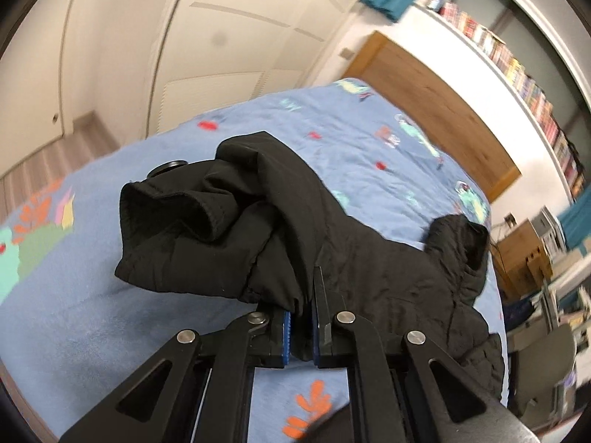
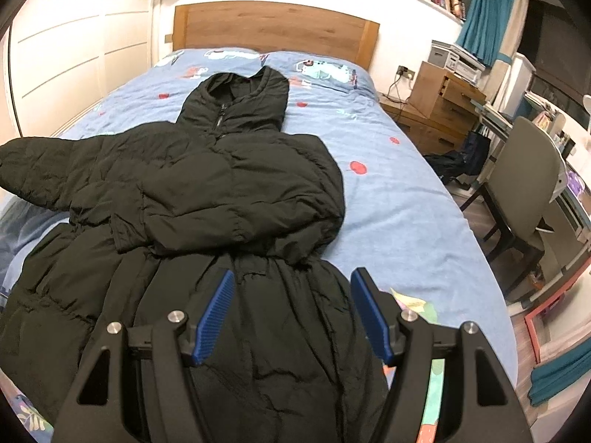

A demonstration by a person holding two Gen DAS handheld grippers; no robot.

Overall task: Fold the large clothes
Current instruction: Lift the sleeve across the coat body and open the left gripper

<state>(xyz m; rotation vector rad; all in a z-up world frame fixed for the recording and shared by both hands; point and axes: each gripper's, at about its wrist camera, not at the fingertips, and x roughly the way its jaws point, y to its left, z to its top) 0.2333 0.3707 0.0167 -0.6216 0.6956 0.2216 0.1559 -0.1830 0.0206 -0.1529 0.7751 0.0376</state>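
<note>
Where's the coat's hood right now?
In the right wrist view the hood lies at the coat's far end, pointing toward the wooden headboard.

A black puffer coat (image 2: 221,192) lies flat, hood at the far end. Its right sleeve is folded across the chest; the left sleeve (image 1: 207,221) is lifted.

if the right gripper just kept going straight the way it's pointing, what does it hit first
Most likely the black coat: the open right gripper points along the coat's lower half spread on the bed. How far above the fabric it hangs is unclear.
</note>
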